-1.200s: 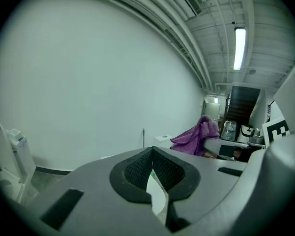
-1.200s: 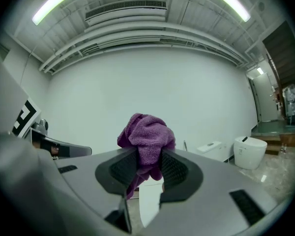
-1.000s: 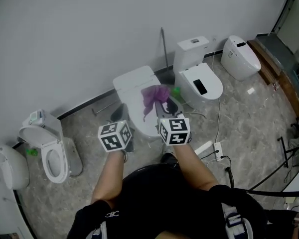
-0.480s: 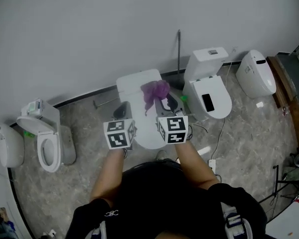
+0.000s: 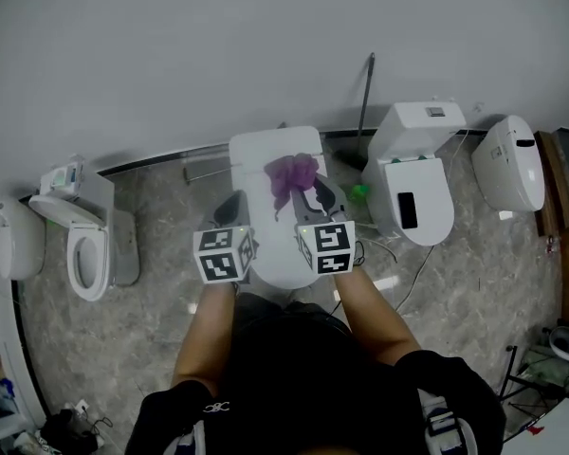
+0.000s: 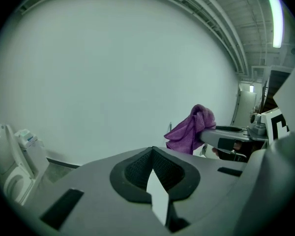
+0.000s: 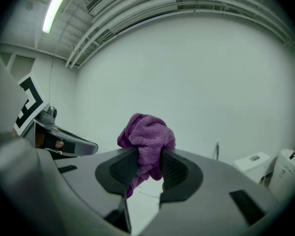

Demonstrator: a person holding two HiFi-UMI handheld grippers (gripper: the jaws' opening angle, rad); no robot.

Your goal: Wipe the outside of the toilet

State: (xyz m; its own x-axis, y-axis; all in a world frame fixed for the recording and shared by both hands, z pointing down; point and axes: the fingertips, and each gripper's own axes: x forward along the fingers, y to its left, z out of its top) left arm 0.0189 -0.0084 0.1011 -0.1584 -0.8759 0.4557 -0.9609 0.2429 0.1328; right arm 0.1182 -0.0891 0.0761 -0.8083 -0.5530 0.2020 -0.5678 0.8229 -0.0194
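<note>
A white toilet [image 5: 261, 159] with its lid down stands against the wall, straight ahead of me. My right gripper [image 5: 303, 190] hovers over the lid's right side, shut on a bunched purple cloth [image 5: 292, 176] that hangs from its jaws. In the right gripper view the cloth [image 7: 146, 134] fills the gap between the pads of that gripper [image 7: 148, 163]. My left gripper [image 5: 229, 211] is over the lid's left edge. Its tips [image 6: 152, 154] meet with nothing between them, and the purple cloth [image 6: 189, 132] shows off to its right.
To the right stands a second toilet [image 5: 419, 192] with a black phone [image 5: 406, 210] on its lid, and a third [image 5: 517, 173] beyond it. At the left are an open-seat toilet [image 5: 85, 249] and another [image 5: 14, 240]. A pole [image 5: 365, 88] leans on the wall. Cables and a power strip [image 5: 389, 278] lie on the floor.
The head view has swung, so the toilets now sit further right in the frame. Both grippers stay over the middle toilet, and the right one still holds the cloth.
</note>
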